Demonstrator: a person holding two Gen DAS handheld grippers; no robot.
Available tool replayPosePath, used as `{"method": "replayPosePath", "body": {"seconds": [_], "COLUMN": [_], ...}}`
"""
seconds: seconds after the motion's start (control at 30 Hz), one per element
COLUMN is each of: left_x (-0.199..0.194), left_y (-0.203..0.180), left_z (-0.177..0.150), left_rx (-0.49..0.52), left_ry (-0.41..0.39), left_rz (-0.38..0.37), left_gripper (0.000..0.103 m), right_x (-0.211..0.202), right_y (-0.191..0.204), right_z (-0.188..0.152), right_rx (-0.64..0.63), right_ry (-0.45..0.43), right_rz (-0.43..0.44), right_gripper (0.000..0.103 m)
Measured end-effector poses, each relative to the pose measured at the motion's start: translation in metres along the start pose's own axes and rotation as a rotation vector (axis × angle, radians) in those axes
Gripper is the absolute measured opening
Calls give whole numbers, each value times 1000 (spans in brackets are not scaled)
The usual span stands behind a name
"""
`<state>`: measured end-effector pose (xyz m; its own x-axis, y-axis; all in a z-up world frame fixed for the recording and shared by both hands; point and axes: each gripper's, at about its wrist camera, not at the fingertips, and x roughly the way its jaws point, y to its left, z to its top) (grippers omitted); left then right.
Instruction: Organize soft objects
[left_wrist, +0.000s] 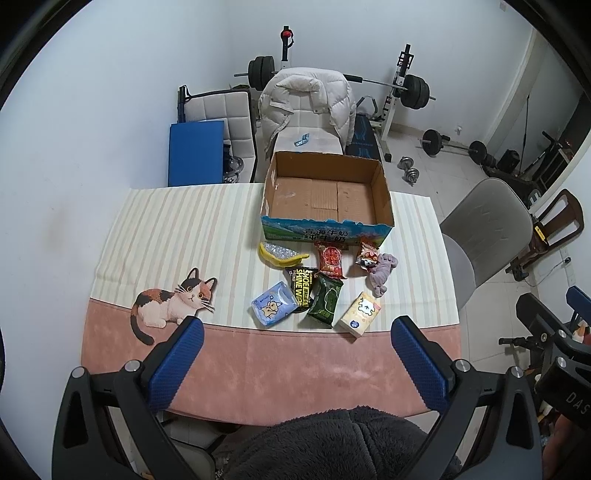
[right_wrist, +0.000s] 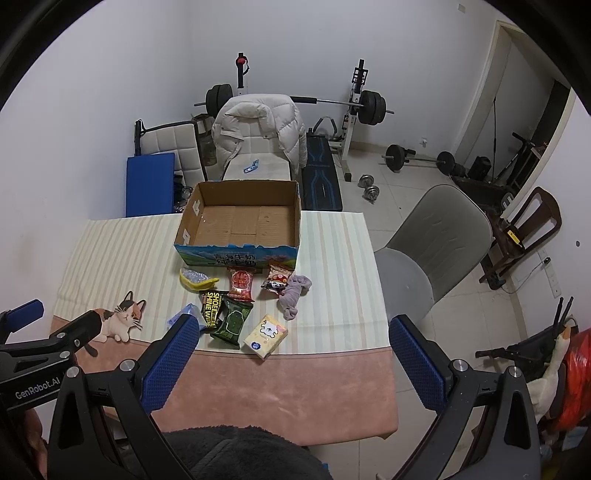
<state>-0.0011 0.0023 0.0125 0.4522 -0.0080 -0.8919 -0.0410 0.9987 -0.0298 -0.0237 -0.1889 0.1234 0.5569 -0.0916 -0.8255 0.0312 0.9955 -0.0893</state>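
An empty cardboard box (left_wrist: 384, 192) (right_wrist: 299, 218) stands at the table's far side. In front of it lie several soft items: a yellow pouch (left_wrist: 280, 254) (right_wrist: 197, 279), a red snack pack (left_wrist: 331, 261) (right_wrist: 241, 283), a mushroom-print pack (left_wrist: 367, 256) (right_wrist: 277, 277), a purple cloth (left_wrist: 382, 274) (right_wrist: 293, 293), a black wipes pack (left_wrist: 303, 288) (right_wrist: 211, 308), a dark green pack (left_wrist: 325, 300) (right_wrist: 233, 321), a blue tissue pack (left_wrist: 274, 304) and a yellow tissue pack (left_wrist: 357, 314) (right_wrist: 266, 336). My left gripper (left_wrist: 297, 334) and right gripper (right_wrist: 293, 332) are both open and empty, held above the table's near edge.
The table has a striped and pink cloth (left_wrist: 177, 229) with a cat picture (left_wrist: 173, 299). A grey chair (left_wrist: 487, 229) stands right of it, a chair with a white jacket (left_wrist: 306, 99) behind it. A barbell rack (left_wrist: 402, 85) and dumbbells (left_wrist: 410, 168) are on the floor beyond.
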Motion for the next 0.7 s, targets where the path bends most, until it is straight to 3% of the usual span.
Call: {"method": "replayPosePath", "body": {"seconds": [0.7], "left_x": [-4], "left_y": [4], "left_z": [0], "left_rx": [-10], "left_ry": [-9], "left_rz": [-4], "left_gripper": [103], "right_x": [-4], "right_y": [6], "right_z": [-1], "right_rx": [-2], "right_ry": [-10], "right_rz": [5], "right_gripper": [103]}}
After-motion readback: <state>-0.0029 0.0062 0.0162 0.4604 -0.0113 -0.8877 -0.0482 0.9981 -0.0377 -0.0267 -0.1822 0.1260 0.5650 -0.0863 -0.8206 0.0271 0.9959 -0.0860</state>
